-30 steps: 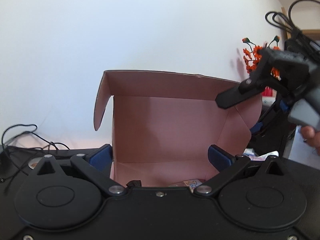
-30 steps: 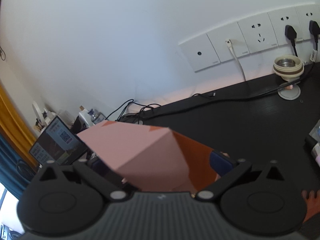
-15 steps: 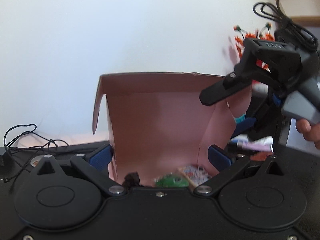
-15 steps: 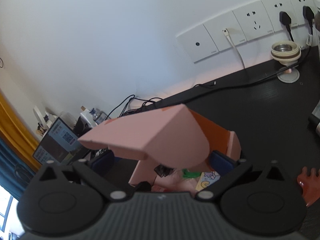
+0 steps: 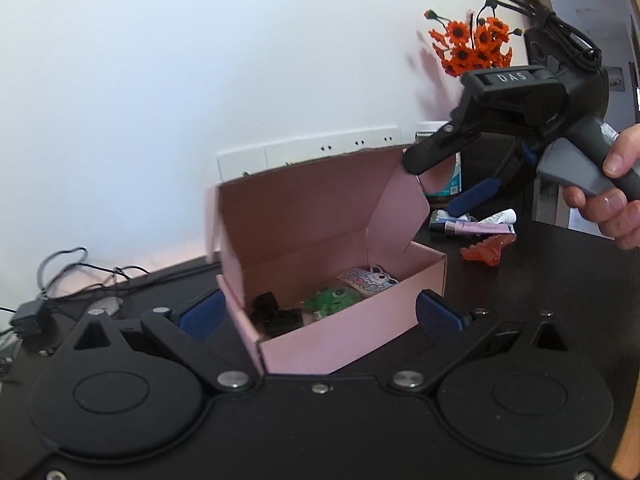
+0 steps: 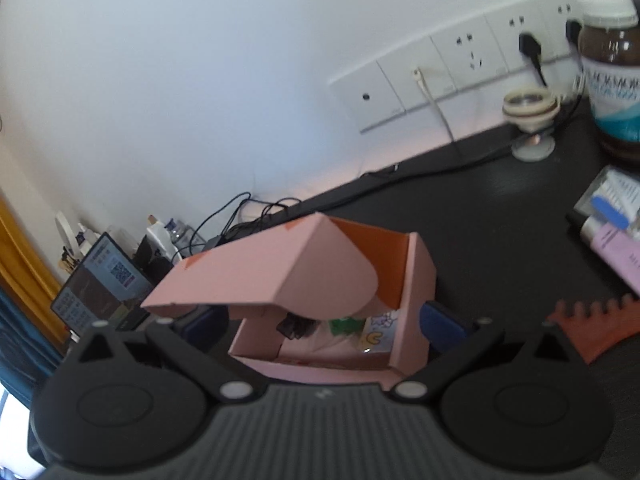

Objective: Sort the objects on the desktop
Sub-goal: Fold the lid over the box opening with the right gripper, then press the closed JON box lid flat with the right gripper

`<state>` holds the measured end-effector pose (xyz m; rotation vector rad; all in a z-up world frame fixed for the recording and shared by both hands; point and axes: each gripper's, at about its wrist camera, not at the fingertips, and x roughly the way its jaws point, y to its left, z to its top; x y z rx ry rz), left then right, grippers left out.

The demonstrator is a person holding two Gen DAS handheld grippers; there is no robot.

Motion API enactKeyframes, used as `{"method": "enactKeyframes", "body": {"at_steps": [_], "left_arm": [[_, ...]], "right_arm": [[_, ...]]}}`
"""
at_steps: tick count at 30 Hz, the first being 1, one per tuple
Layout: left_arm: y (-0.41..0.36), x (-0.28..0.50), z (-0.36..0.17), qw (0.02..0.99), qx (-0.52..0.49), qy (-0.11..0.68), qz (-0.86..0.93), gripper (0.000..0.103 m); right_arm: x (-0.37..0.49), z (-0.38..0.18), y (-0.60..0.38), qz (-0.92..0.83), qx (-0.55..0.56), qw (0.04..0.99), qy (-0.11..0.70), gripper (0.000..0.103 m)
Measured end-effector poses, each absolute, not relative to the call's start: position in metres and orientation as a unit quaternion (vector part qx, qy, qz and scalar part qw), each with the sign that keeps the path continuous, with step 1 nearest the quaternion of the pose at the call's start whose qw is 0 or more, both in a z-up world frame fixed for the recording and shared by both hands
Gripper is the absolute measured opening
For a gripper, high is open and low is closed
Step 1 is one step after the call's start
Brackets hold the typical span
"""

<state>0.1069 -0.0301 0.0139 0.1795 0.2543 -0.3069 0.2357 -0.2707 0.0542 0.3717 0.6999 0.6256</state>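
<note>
Tilted upright earlier, the pink cardboard box [image 5: 344,332] now sat flat between both grippers' parted, empty fingers; closing its lid [image 6: 280,280] seemed next.

"DAS" stands on the right gripper [image 5: 444,184]
</note>
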Motion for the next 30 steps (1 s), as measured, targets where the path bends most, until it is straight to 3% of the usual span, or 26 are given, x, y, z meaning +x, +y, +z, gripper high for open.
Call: {"method": "enactKeyframes", "body": {"at_steps": [6, 11, 16, 23, 30], "left_arm": [[-0.032, 0.097, 0.045, 0.986, 0.066, 0.072, -0.139, 0.103], [-0.039, 0.098, 0.066, 0.988, 0.043, 0.046, -0.144, 0.103], [-0.037, 0.107, 0.064, 0.987, 0.016, 0.063, -0.145, 0.103], [-0.019, 0.137, 0.041, 0.987, -0.043, 0.131, -0.078, 0.103], [-0.004, 0.141, 0.030, 0.986, -0.047, 0.152, -0.055, 0.103]], "right_arm": [[0.220, 0.074, -0.270, 0.275, 0.162, 0.912, 0.259, 0.102], [0.218, 0.077, -0.260, 0.278, 0.199, 0.907, 0.244, 0.102], [0.207, 0.082, -0.262, 0.299, 0.174, 0.913, 0.214, 0.102], [0.227, 0.052, -0.257, 0.227, 0.160, 0.919, 0.280, 0.102], [0.229, 0.024, -0.256, 0.206, 0.159, 0.913, 0.314, 0.102]]}}
